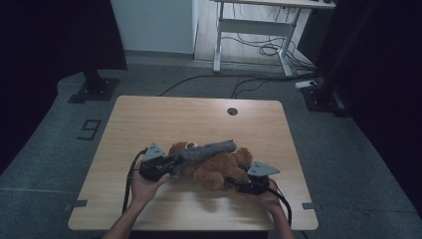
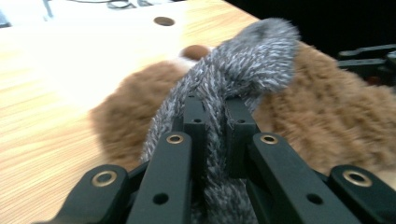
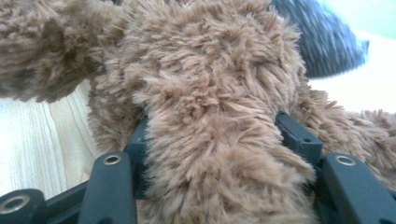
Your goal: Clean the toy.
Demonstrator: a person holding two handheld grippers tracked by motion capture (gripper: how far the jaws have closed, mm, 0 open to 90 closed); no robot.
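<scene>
At the near edge of the pale wooden table (image 1: 149,114), the left gripper (image 1: 158,167), palm cupped beneath it, points toward three o'clock, jaws clamped on a fuzzy grey scarf (image 2: 219,88) draped across a brown plush teddy bear (image 1: 214,167). At the bear's four o'clock, the right gripper (image 1: 251,183) grips a furry brown limb (image 3: 215,140).

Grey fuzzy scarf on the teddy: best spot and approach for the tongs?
Grip the grey scarf at its loose end by the bear's head, coming in low from the table's left, as the left tongs do. There it hangs free of the brown teddy bear and is narrow enough to pinch; farther along it lies flat on the body.
</scene>
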